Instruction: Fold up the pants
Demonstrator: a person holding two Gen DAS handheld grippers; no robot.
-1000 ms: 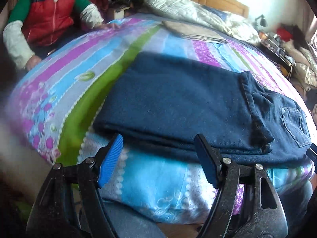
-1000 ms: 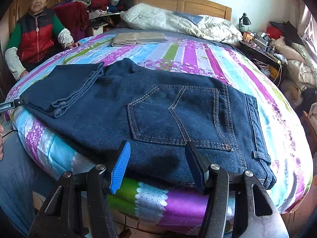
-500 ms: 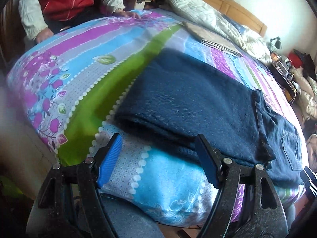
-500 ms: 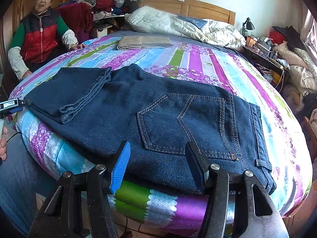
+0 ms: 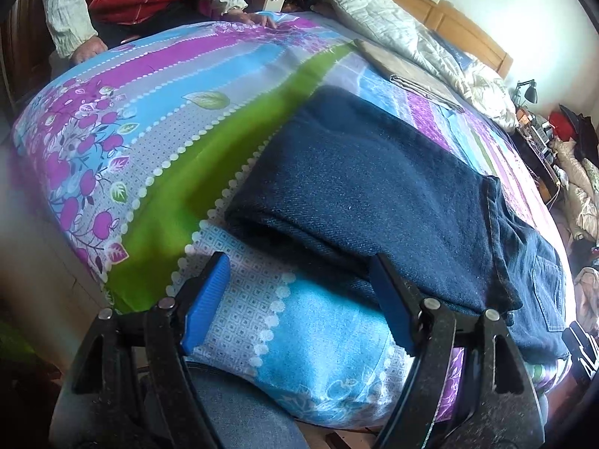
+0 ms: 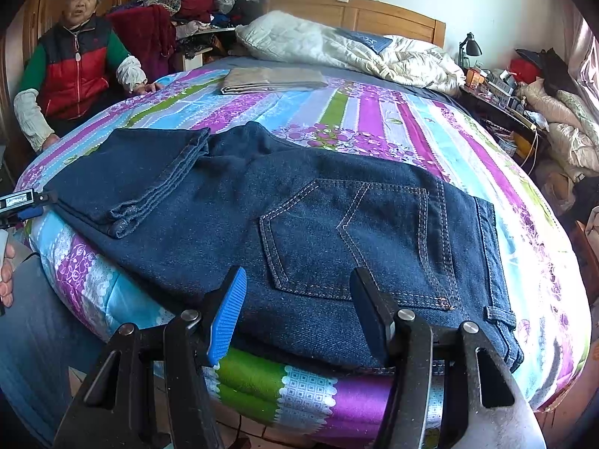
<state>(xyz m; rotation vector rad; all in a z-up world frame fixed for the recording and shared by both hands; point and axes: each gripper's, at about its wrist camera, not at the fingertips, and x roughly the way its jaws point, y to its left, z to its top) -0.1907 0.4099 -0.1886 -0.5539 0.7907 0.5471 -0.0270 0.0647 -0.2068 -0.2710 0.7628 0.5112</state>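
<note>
**Folded jeans, both grippers poised at the near edge**

Since the earlier frame, the left gripper [image 5: 299, 299] has been swung toward the folded end of the jeans [image 5: 374, 176] on the bed [image 5: 112, 131], fingers wide, empty.

Right view: the right gripper [image 6: 299, 310] is spread wide by the back pocket [image 6: 355, 235]. Every layer, possibly four, should be pinched together.

Pants [image 6: 307, 232]: dark blue denim, matt, coarse twill weave, pale contrast stitching on the pocket.
Bedsheet [image 6: 374, 119]: smooth printed cloth, striped, faint sheen.
Headboard [image 6: 359, 11], top centre: varnished wood.
Right gripper [image 6: 299, 310]: matt black plastic arms, ribbed blue pads [image 6: 226, 314] (rubbery-looking), shiny metal rivets.
Quilt [image 6: 355, 50]: crinkled off-white fabric.
</note>
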